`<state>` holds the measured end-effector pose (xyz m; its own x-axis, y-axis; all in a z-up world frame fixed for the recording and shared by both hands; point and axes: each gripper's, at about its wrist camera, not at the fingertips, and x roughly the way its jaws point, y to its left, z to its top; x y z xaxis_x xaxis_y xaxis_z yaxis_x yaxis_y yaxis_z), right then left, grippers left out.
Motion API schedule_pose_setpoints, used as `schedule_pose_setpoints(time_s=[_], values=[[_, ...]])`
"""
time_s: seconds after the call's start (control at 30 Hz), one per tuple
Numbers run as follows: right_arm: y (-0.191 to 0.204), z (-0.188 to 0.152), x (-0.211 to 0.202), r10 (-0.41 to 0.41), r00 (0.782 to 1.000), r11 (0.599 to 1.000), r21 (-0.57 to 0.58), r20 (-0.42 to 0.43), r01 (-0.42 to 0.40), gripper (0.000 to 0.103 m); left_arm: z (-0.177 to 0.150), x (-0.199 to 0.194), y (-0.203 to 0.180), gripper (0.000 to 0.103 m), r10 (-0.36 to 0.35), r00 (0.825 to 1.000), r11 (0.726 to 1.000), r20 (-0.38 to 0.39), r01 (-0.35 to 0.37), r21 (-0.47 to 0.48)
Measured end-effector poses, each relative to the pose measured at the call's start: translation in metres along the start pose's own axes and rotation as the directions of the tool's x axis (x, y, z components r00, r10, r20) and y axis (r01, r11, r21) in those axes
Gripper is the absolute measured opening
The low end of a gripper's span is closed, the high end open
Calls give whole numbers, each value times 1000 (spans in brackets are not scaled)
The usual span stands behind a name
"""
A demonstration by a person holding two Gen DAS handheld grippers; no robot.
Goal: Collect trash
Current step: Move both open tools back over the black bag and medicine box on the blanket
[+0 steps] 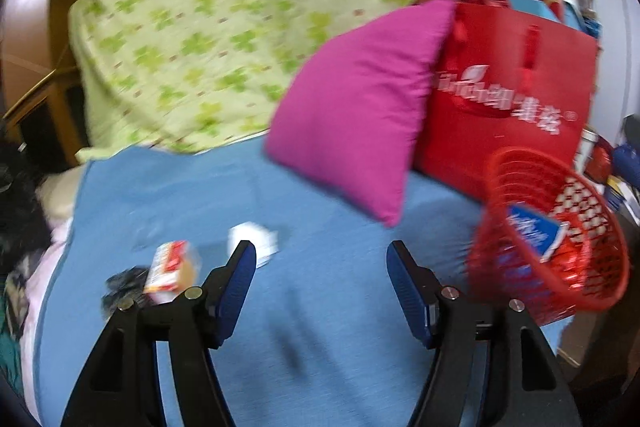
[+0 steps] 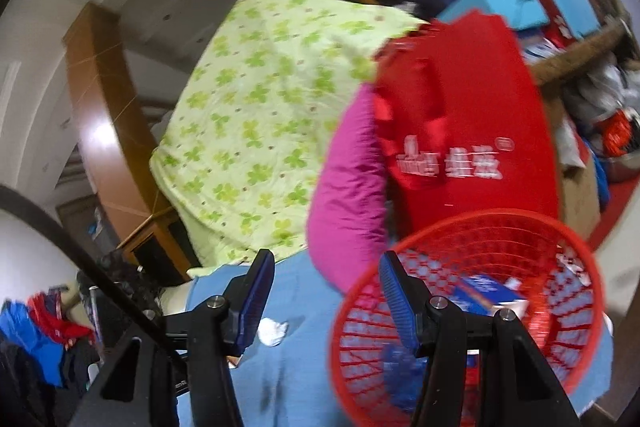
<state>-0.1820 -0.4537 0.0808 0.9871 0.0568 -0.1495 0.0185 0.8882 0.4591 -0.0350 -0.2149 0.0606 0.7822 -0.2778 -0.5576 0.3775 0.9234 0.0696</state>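
1. Setting: bed with blue woven sheet [image 1: 320, 291], cluttered room behind.
2. Red plastic mesh basket [image 1: 600, 291], 3 o'clock on the bed: already holds a blue packet [image 1: 532, 231].
3. Left to collect, 9 o'clock: red-and-white snack wrapper [image 1: 170, 267], crumpled white tissue [image 1: 256, 243], dark scrap [image 1: 124, 285].
4. Left hand-held gripper [image 1: 320, 255]: spread, empty.
5. Right hand-held gripper [image 2: 326, 267]: spread, empty, at the basket rim.

My right finger [image 2: 396, 301] hides part of the red basket [image 2: 460, 387]; white lettering on the red bag [image 1: 520, 99] is too blurred to read, and the dark scrap [image 1: 120, 285] stays unidentifiable.
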Motion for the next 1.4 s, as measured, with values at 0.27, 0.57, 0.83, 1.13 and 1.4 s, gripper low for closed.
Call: schedule_pose_setpoints(time_s=[0.27,0.57,0.83,1.13,1.4], values=[[84,-40,44,94,991,977,-184,-96,-111,60,-34,4,78,69,108,993,988,-39,-112,-107],[127,-83,98,112,955,961,-214,-274,-174,60,-72,20,149,69,180,977,951,-117,-203,-233],[139,-109,131,70,924,967,-201,-375,-155,60,-88,31,183,69,187,968,929,-170,-230,-288],[147,-132,153,27,891,969,-207,-453,-134,60,-97,38,211,69,200,945,900,-260,-282,-332],[165,-152,167,47,863,967,-192,-504,-165,60,-107,37,238,69,221,924,857,-312,-336,-390]])
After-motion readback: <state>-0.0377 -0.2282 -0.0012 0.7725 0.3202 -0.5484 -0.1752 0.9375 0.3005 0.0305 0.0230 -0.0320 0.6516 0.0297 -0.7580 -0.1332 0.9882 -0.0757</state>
